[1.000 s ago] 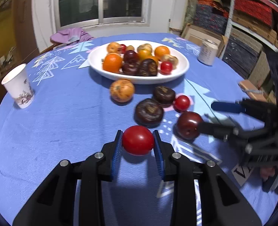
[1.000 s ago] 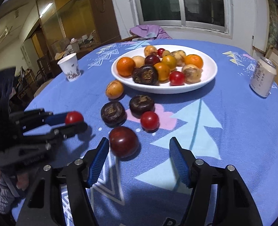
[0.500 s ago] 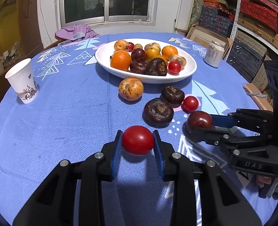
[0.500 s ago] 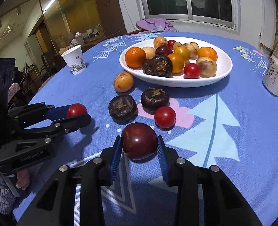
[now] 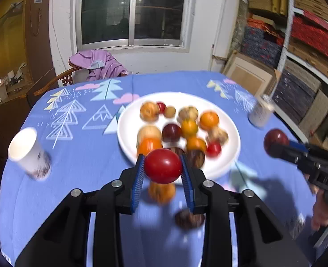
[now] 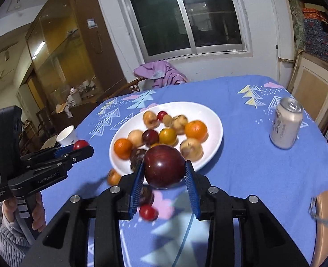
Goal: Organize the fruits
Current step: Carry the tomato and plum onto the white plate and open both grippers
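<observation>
1. Left wrist view, progress: the left gripper (image 5: 163, 171) is clamped on a red tomato (image 5: 162, 165) and holds it clear of the cloth, just short of the near rim of the white plate (image 5: 125, 131). Out to the right of the plate, the right gripper (image 5: 275, 145) carries a dark red plum (image 5: 275, 138) pinched in its fingers. The plate already holds a good dozen fruits, so I judge the sorting well along. An orange-brown fruit (image 5: 161, 192) and a dark brown fruit (image 5: 189, 219) lie on the cloth short of the plate (both smeared by motion blur). No writing is legible in this view.

2. Right wrist view, progress: the same plum (image 6: 164, 166) sits gripped between the blue pads (image 6: 137, 184), again just short of the plate's (image 6: 210, 113) near rim. To the left of the plate the other gripper (image 6: 81, 145) carries the tomato (image 6: 80, 144). At least four fruits wait on the cloth on the near side of the plate, among them a small red one (image 6: 147, 212).

3. Right wrist view, writing: the left tool's body reads "GenRobot.AI". Print on the can (image 6: 286, 123), right of the plate, is too small to read.
</observation>
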`<state>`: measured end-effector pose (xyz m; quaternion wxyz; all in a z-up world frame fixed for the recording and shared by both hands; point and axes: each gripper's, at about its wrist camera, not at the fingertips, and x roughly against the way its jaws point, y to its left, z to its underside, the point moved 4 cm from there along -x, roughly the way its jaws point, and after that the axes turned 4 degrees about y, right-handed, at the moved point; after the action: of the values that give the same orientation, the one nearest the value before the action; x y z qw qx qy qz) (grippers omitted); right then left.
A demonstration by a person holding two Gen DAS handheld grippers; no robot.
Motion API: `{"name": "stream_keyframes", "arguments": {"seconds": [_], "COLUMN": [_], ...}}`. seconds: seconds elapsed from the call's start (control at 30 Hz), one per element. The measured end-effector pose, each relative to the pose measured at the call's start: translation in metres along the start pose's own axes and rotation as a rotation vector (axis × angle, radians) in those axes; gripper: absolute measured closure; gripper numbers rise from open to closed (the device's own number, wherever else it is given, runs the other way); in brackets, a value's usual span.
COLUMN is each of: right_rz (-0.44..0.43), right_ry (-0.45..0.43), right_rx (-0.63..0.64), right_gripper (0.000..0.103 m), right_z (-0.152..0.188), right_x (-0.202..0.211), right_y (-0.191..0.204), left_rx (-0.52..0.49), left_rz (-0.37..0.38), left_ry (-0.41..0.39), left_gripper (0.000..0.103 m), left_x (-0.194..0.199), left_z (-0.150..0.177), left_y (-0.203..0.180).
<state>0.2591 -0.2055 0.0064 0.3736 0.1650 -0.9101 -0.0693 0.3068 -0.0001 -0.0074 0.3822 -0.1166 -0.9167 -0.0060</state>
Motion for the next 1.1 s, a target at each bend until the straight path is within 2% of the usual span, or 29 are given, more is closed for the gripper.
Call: {"name": "stream_keyframes", "arguments": {"seconds": [0.23,0.47,0.5,0.53,0.57,0.63,0.83,0.9,1.1], "right_rz": [0.024,0.055,0.054,0.050,0.048,0.050,0.016,0.018,0.021], "right_ry": [0.074,0.100,0.095,0.081,0.073,0.064,0.039,0.027,0.020], "right_rx": [-0.001,0.030,0.016,-0.004,-0.014,-0.023,-0.058,-0.056,-0.041], "right_gripper": [0.066,0.063,0.057,0.043,0.041,0.041,0.040,0.040,0.038], "right_z": [-0.028,-0.034,-0.033,-0.034,-0.035,-0.037,-0.044,-0.043,-0.015], "right_x": [-0.068,-0.106,-0.107,-0.106,-0.105,-0.102,-0.078,-0.065,-0.031], "right_y": [-0.001,-0.003,-0.005,-0.008,-0.011,-0.014,-0.015,-0.012,-0.008], "left_rx": [0.089,0.093,0.092,0.090,0.089,0.094,0.123,0.126,0.126], "left_rz": [0.007,-0.006,-0.010,-0.011,-0.009,-0.004,0.017,0.015,-0.010], "left_ry": [0.027,0.070,0.074,0.081,0.085,0.076,0.057,0.045,0.024], "left_gripper": [0.072,0.072,0.072,0.070,0.067,0.058,0.056,0.046,0.043], "left_x": [-0.061,-0.109,-0.112,-0.118,-0.120,-0.121,-0.102,-0.088,-0.042], "left_z": [-0.044,-0.061,-0.061,-0.061,-0.061,-0.059,-0.054,-0.048,-0.015], "left_y": [0.018,0.029,0.030,0.031,0.032,0.033,0.038,0.039,0.047]}}
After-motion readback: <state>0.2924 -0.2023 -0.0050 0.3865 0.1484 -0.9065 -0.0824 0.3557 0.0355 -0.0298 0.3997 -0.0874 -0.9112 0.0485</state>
